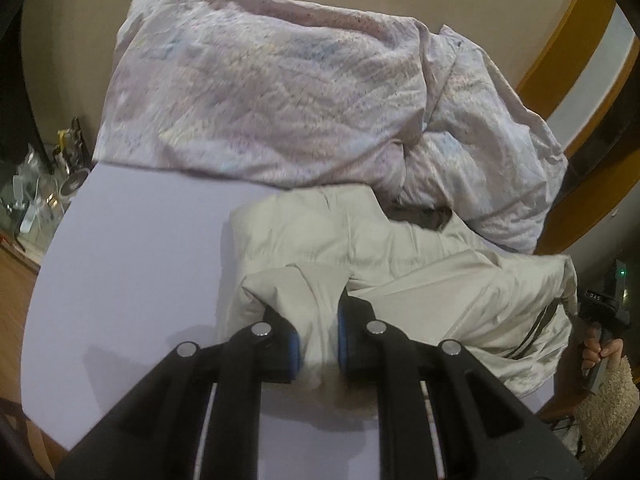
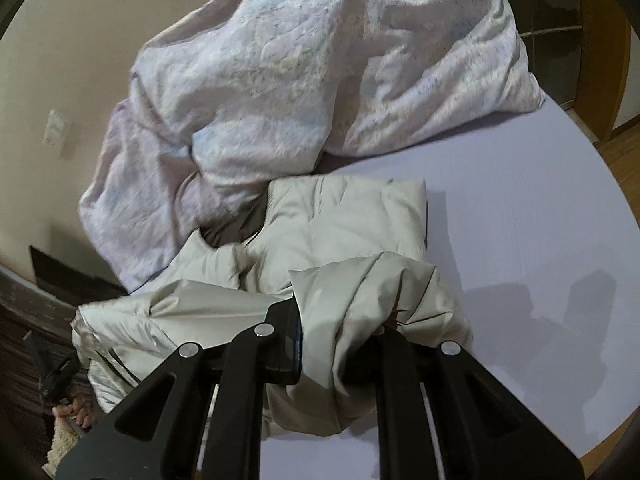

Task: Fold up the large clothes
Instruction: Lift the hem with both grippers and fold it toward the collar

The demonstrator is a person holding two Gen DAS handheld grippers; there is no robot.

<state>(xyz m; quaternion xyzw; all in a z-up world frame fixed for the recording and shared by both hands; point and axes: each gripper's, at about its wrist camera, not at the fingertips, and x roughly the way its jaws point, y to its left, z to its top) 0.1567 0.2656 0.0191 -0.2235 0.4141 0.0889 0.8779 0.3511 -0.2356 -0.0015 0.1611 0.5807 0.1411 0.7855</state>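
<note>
A cream jacket (image 1: 384, 256) lies crumpled on a lilac bed sheet (image 1: 132, 248). My left gripper (image 1: 318, 334) is shut on a fold of the jacket, cloth pinched between its blue pads. In the right wrist view the same jacket (image 2: 344, 220) sits mid-bed, and my right gripper (image 2: 340, 336) is shut on a bunched fold of it; cloth drapes over and hides the right finger. The other gripper with a hand shows at the edge of each view (image 1: 600, 316) (image 2: 56, 380).
A rumpled pale patterned duvet (image 1: 272, 92) fills the far side of the bed, also in the right wrist view (image 2: 304, 64). Beige wall behind. Clutter on a side table (image 1: 44, 188) at left. Wooden floor and door frame (image 2: 616, 60) at right.
</note>
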